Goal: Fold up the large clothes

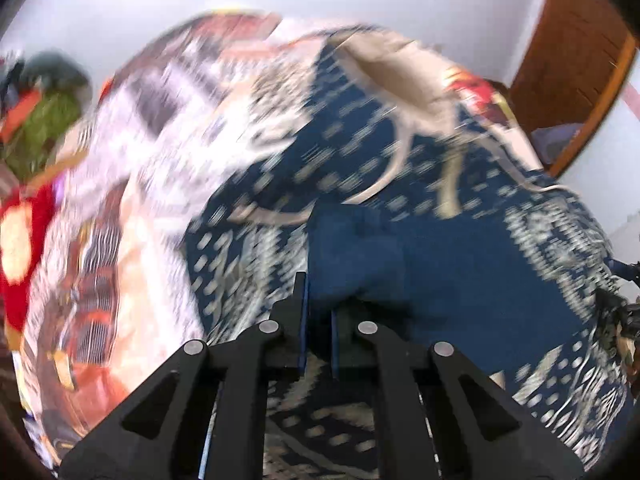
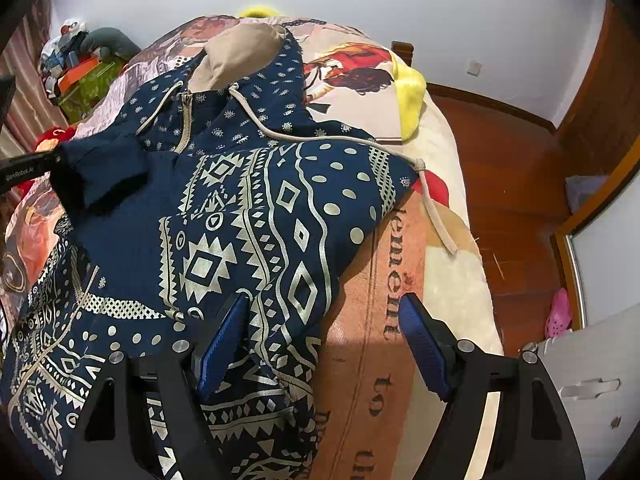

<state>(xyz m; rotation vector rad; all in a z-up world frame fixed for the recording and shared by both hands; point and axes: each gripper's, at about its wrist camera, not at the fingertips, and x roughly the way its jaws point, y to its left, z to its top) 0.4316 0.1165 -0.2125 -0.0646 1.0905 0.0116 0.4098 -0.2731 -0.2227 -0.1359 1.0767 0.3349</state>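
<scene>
— What do your left jaws (image 1: 318, 316) hold?

— They are clamped on the plain navy cuff (image 1: 400, 256) of the hoodie (image 2: 248, 208), lifted just ahead of them.

— And the right?

— My right jaws (image 2: 324, 344) stand wide apart, pinching nothing; the hoodie's patterned edge lies between them on the bed (image 2: 452, 288), its drawstring (image 2: 438, 220) beyond.

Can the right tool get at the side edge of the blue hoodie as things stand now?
Probably yes. The right tool stands open directly over the hoodie edge on the bed; nothing lies between. The left tool grips the sleeve cuff far aside.
</scene>
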